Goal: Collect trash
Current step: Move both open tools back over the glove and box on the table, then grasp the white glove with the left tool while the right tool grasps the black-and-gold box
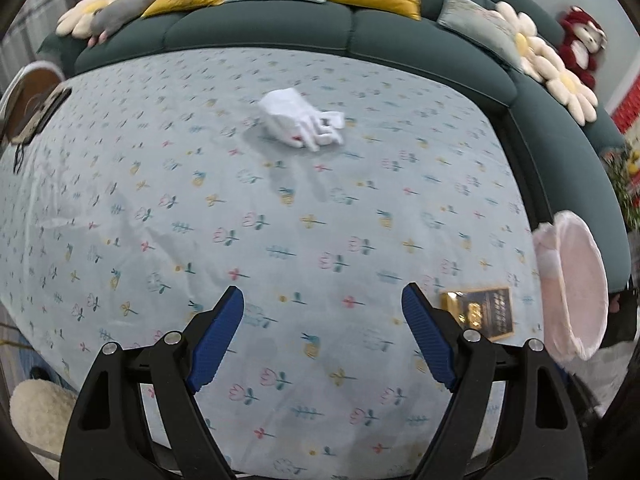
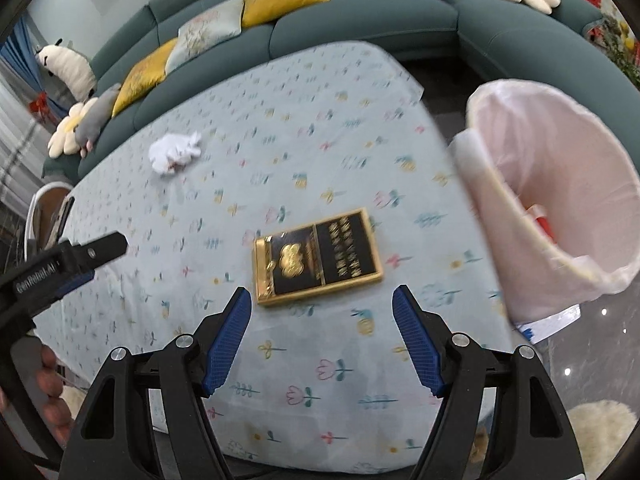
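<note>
Hovered spread and empty, right gripper (image 2: 322, 300) above black-and-gold packet (image 2: 317, 256), left gripper (image 1: 323, 300) short of crumpled tissue (image 1: 302, 118); risked nudging lined bin (image 2: 556, 196) alongside.

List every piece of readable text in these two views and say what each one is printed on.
"GenRobot.AI", white lettering on the black body of the left tool, seen in the right wrist view; the middle letters are soft.
Gold characters in columns on the black and gold box: too blurred to read.
Gold emblem on the same box: shape only, no legible text.
Red hanging at the far right of the left wrist view: nothing legible.
</note>
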`<state>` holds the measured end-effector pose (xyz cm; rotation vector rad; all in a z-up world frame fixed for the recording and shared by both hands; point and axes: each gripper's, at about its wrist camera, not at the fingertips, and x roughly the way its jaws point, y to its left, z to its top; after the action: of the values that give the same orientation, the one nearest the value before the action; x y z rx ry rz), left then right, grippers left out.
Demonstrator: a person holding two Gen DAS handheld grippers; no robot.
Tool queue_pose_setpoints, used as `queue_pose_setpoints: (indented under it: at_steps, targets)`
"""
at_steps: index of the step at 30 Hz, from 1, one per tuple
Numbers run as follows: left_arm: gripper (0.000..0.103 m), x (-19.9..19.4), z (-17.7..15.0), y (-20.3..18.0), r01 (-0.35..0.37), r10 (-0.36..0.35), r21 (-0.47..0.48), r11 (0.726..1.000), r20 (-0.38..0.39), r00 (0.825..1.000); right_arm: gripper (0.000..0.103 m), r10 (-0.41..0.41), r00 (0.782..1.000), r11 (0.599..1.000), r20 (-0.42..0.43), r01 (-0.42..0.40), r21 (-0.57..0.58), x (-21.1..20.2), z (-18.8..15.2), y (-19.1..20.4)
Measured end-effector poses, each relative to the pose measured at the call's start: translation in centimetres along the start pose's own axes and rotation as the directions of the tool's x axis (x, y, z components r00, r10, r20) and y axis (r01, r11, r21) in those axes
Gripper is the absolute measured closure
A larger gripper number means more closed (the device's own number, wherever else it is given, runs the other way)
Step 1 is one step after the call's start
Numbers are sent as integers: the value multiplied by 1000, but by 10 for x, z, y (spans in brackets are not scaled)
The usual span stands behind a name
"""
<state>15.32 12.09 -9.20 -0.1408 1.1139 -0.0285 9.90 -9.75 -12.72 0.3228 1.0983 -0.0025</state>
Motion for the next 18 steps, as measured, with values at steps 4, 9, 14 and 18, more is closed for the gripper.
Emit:
queue_pose_setpoints:
  at_steps: [4, 9, 14, 18]
  targets:
    - [26, 9, 5, 11, -15, 15, -13, 1000, -5, 1000, 33, -4, 1000, 1000, -28, 4, 4, 18, 3, 2]
    - [26, 23, 14, 22, -22, 21, -34, 999, -18, 1000, 33, -14, 999, 1000, -39, 14, 0, 34, 16, 5]
    - [26, 34, 32, 31, -23, 22, -54, 998, -13, 1000, 33, -14, 999, 1000, -29, 14, 5, 47, 39, 9]
    - [26, 41, 46, 36, -25, 24, -69, 997, -7, 1000, 33, -11, 1000, 1000, -16, 11, 12, 55, 55, 17]
